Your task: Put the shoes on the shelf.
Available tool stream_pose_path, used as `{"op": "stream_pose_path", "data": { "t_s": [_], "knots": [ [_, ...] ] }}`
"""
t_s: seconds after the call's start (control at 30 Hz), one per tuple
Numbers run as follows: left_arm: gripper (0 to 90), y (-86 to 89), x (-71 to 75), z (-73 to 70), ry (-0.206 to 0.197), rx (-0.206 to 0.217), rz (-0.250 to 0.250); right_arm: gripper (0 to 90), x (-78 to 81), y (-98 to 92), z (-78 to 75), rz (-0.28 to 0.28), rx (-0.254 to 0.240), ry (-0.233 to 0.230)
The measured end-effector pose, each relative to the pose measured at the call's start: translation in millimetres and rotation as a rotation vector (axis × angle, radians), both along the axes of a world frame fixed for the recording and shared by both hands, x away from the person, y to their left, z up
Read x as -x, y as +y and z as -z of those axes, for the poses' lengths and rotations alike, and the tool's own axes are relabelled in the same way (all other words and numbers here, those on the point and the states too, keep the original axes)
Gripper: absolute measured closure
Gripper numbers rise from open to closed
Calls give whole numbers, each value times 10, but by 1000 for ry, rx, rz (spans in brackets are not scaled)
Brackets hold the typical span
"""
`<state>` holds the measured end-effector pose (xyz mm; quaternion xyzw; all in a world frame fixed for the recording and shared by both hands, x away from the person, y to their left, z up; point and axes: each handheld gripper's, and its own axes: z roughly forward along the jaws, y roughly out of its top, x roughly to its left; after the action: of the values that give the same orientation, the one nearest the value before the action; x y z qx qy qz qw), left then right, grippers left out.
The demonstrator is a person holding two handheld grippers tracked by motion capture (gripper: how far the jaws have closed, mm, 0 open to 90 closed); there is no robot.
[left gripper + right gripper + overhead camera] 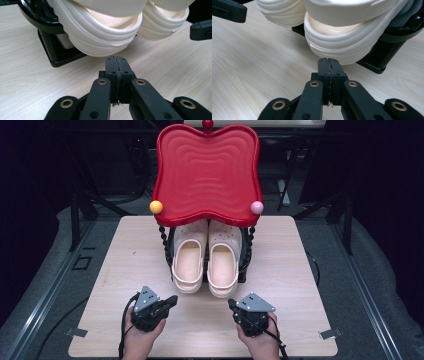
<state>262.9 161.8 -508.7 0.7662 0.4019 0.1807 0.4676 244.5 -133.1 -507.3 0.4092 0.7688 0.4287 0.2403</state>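
Clogs, a cream pair: left clog (188,262) and right clog (223,265) side by side at frame centre in the high view, toes tucked under a red tray (207,170) on a black stand (167,251), heels jutting toward the lower edge, long axes running up-frame. Wooden surface (285,270) beneath. Each heel lies just ahead of its own tool: left tongs (172,300) face the left clog, right tongs (231,304) the right, neither touching. Both tongs pressed together, empty. Clogs look soft, ribbed at the heel rim, perforated on top.
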Motion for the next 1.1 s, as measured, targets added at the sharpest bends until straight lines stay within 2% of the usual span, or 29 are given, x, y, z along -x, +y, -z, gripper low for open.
{"op": "stream_pose_path", "data": {
  "t_s": [0.03, 0.07, 0.1, 0.13, 0.17, 0.2, 0.27, 0.33, 0.37, 0.4, 0.63, 0.67, 0.77, 0.87, 0.9, 0.93, 1.03, 1.07, 1.1],
  "knots": [
    [895, -15, -13, 13, 7, 1, 4, 891, -12, 6, 16, 1, -5, -10],
    [896, -23, -20, 17, 12, 3, 4, 892, -12, 2, 14, -4, 10, 11],
    [896, -40, -32, 25, 15, 6, 3, 892, -24, 14, 37, 1, 0, -11],
    [897, -53, -42, 27, 15, 0, 4, 893, -26, 15, 38, -2, 6, 6],
    [897, -65, -53, 29, 19, 1, 6, 893, -41, 26, 58, 0, -2, -8],
    [897, -76, -64, 31, 19, -2, 5, 893, -38, 24, 51, -3, 6, 10],
    [897, -92, -81, 37, 18, -1, 2, 893, -49, 31, 59, -5, 11, 13],
    [897, -103, -98, 43, 18, -4, -1, 893, -58, 43, 75, -2, 5, -1],
    [897, -110, -107, 51, 20, -2, -2, 893, -52, 37, 63, -8, 17, 21],
    [897, -113, -110, 55, 20, -3, -2, 893, -58, 42, 77, -7, 4, 12],
    [896, -128, -129, 65, 23, -6, -6, 893, -85, 36, 86, -3, -1, 22],
    [897, -129, -131, 65, 24, -4, -7, 893, -97, 50, 104, -6, -9, 11],
    [897, -135, -138, 64, 22, -1, -9, 894, -96, 74, 103, -12, 18, 32],
    [898, -136, -141, 64, 25, 2, -9, 896, -124, 105, 125, -2, 8, 5],
    [897, -135, -142, 63, 22, 1, -9, 897, -133, 106, 128, -3, 7, 2],
    [897, -134, -141, 61, 20, 1, -10, 898, -129, 98, 108, -7, 20, 26],
    [897, -136, -137, 50, 21, -7, -11, 899, -131, 110, 108, -1, 19, 3],
    [898, -138, -138, 46, 21, -9, -10, 899, -126, 104, 91, -4, 23, 11],
    [897, -142, -139, 44, 18, -5, -9, 900, -128, 107, 92, -1, 14, -6]
  ]
}}
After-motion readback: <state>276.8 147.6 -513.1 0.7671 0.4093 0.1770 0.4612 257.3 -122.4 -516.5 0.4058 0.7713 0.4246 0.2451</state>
